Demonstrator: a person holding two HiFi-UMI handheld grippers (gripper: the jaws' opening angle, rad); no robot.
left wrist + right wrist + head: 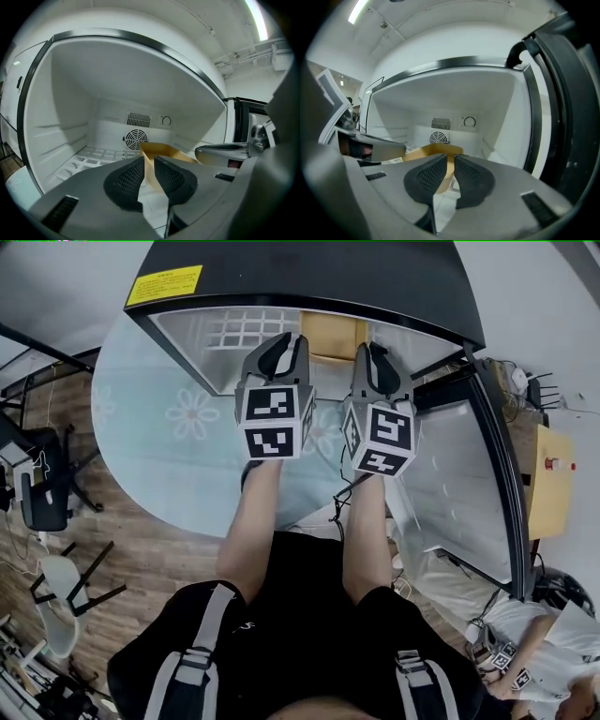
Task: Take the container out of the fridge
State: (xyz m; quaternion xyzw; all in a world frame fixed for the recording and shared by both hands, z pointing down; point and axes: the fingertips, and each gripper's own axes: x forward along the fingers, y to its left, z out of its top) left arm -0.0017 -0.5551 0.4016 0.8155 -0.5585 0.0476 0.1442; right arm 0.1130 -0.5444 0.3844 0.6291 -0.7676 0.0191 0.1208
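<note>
A tan open-top container (333,337) stands on the wire shelf (244,329) inside the small black-topped fridge (309,277), whose door (459,474) hangs open to the right. My left gripper (281,351) reaches into the fridge mouth at the container's left side. In the left gripper view its jaws (149,164) are nearly closed, with the container's (166,152) left wall pinched between them. My right gripper (377,357) is at the container's right side. Its jaws (450,161) clamp that wall of the container (429,152) the same way.
The fridge's back wall carries a fan grille (136,138) and a dial (165,120). A pale blue flowered rug (178,418) lies before the fridge. Chairs (42,488) stand at left, a yellow box (553,465) at right, and another person's grippers (506,657) at bottom right.
</note>
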